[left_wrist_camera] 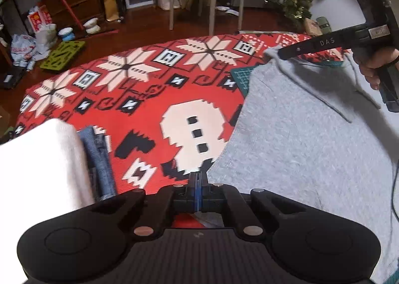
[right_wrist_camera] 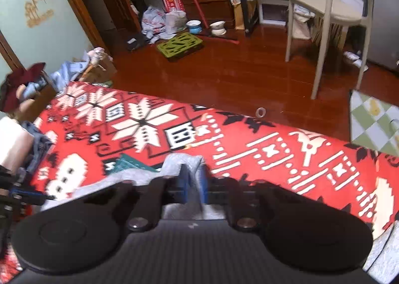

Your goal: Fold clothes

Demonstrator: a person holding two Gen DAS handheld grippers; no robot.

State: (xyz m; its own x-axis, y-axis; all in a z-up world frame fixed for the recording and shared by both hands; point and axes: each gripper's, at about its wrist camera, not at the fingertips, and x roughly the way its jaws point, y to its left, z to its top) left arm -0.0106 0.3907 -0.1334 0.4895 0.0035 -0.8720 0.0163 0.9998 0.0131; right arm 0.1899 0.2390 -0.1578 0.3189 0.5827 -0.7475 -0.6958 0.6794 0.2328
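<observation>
Pinched shut on the grey garment's [left_wrist_camera: 311, 139] near edge, the left hand-held gripper [left_wrist_camera: 198, 178] waits — the right hand-held gripper [right_wrist_camera: 193, 176] grips its far corner. Garment lies on the red-patterned worktop [left_wrist_camera: 139, 109]; a fold looks underway — next, carrying both edges across evenly.

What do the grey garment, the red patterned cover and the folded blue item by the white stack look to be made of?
Grey garment: soft fleece or sweatshirt knit, matte, heathered, fuzzy surface. Red patterned cover: probably woven or printed fabric, matte, with blocky stepped pattern edges. Folded blue item: likely denim, with faded blue wash and visible seams.
</observation>
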